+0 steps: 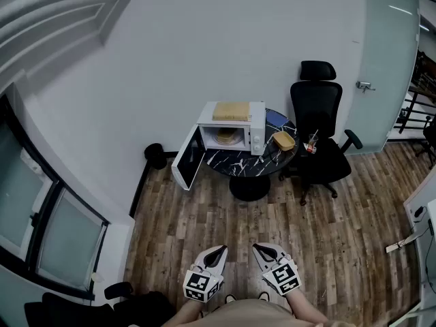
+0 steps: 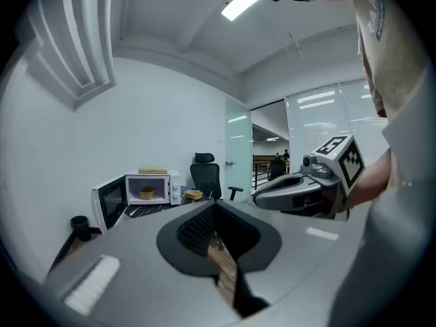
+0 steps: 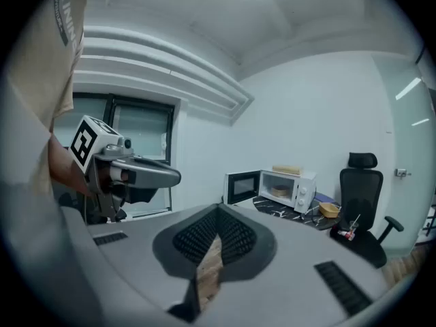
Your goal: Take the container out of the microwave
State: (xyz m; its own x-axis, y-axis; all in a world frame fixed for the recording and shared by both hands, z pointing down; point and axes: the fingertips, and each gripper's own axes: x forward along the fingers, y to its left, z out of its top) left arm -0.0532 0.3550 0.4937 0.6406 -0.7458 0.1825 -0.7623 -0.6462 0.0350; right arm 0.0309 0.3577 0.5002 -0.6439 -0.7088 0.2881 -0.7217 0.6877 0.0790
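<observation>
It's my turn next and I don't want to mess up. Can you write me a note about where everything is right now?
Left tool: shut, empty.
Right tool: shut, empty.
Both are held low by the body, far from the white box-shaped microwave oven on the black round table.
Its door is open; the tan round container sits inside.
Done: door open.
Left: walk over, grip the container, lift it out.
</observation>
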